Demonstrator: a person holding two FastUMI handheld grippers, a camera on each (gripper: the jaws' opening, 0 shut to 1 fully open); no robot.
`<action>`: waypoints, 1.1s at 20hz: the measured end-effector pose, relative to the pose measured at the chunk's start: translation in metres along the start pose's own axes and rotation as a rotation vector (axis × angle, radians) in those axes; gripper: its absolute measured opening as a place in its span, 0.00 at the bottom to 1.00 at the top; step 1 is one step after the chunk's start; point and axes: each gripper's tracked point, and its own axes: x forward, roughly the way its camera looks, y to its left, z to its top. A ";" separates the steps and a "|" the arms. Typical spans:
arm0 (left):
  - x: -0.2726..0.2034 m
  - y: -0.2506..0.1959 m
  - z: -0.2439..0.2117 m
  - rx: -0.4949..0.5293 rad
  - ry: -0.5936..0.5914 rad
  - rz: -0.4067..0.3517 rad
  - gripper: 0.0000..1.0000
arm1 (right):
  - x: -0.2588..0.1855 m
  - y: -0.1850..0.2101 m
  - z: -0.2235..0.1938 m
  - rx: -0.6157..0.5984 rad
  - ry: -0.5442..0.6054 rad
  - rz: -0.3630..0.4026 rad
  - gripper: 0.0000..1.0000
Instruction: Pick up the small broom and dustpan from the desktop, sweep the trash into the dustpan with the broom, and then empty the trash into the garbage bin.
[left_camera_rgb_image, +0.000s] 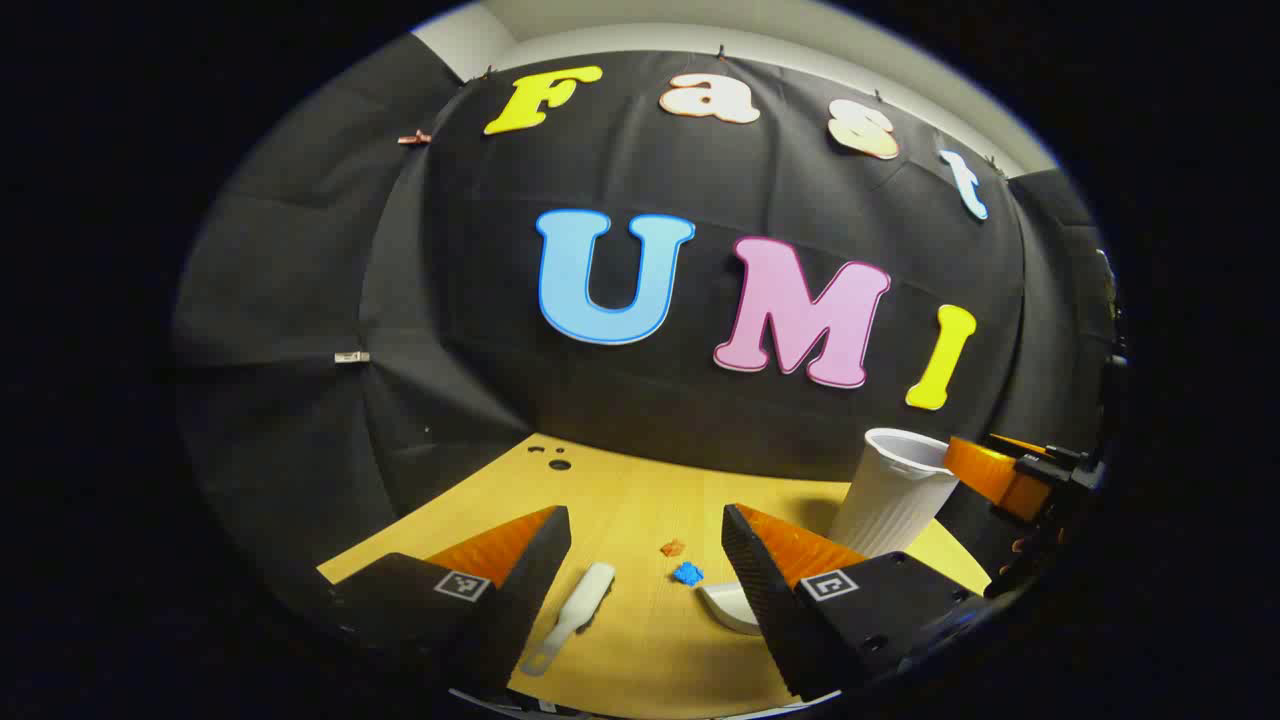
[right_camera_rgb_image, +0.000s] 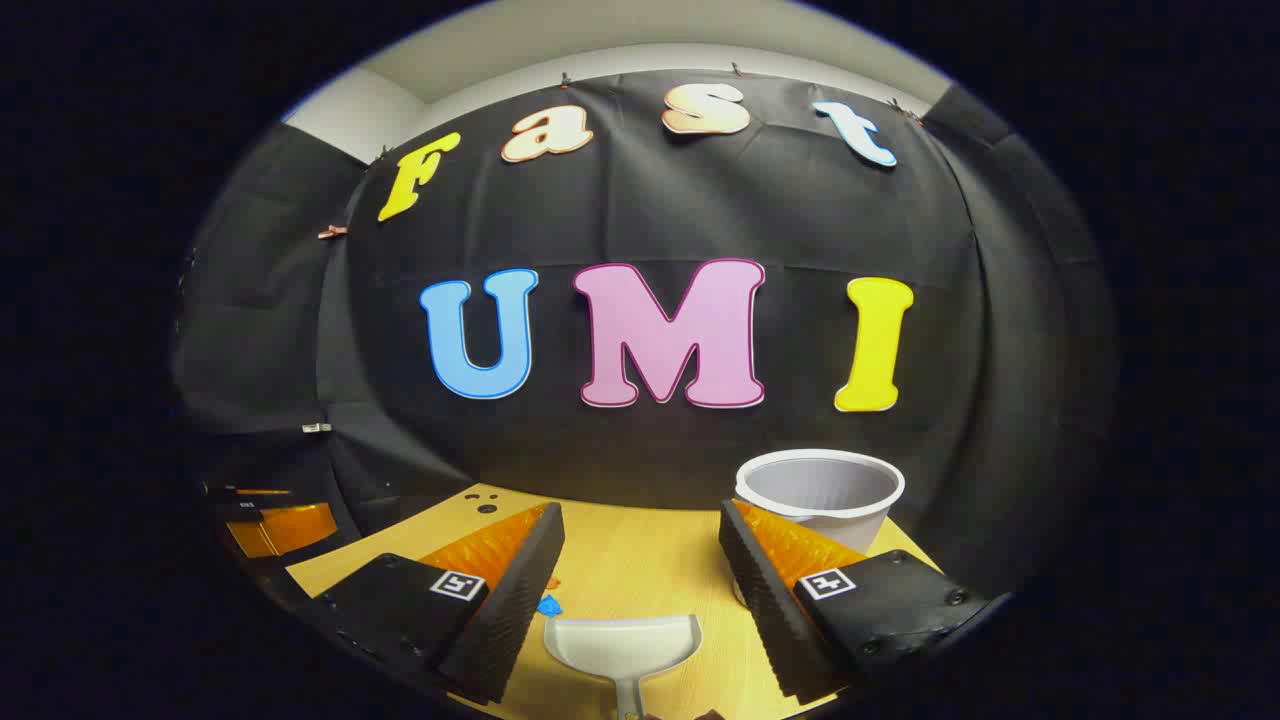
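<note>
Here, my left tool (left_camera_rgb_image: 646, 560) hangs over the tabletop (left_camera_rgb_image: 640, 490) with its fingers spread wide and nothing between them; below the gap lies one white broom (left_camera_rgb_image: 575, 610), its lower end cut off by the edge of the left gripper view, so I cannot make out the bristles; two scraps of trash sit just beside each other, one orange (left_camera_rgb_image: 672, 547) and one blue (left_camera_rgb_image: 687, 573); a white curved piece, most likely the dustpan (left_camera_rgb_image: 728, 606), is half hidden behind my right-hand finger; one white bin (left_camera_rgb_image: 893, 492) stands upright at the far right, its base hidden by that same finger; past it my right tool (left_camera_rgb_image: 1010, 475) shows only in part, cut off at the edge.

In the right gripper view my right tool (right_camera_rgb_image: 640, 570) is also spread and empty; the dustpan (right_camera_rgb_image: 622, 648) lies on the tabletop between the fingers, touching neither, mouth away from me, its handle cut off at the bottom; the bin (right_camera_rgb_image: 820, 495) stands behind the right finger, lower half hidden; the blue scrap (right_camera_rgb_image: 548, 605) peeks out beside the left finger, and the orange one is too hidden to tell; my left tool (right_camera_rgb_image: 275, 525) is dim at the far left.
</note>
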 end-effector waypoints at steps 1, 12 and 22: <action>-0.001 0.003 0.001 0.005 0.000 0.004 0.96 | 0.001 -0.003 -0.008 -0.012 0.017 -0.006 0.98; -0.001 0.040 -0.023 0.163 0.089 -0.017 0.96 | -0.014 0.018 -0.061 0.028 0.223 -0.003 0.98; 0.021 0.049 -0.071 0.089 0.255 -0.090 0.96 | -0.020 0.020 -0.072 0.005 0.265 -0.007 0.97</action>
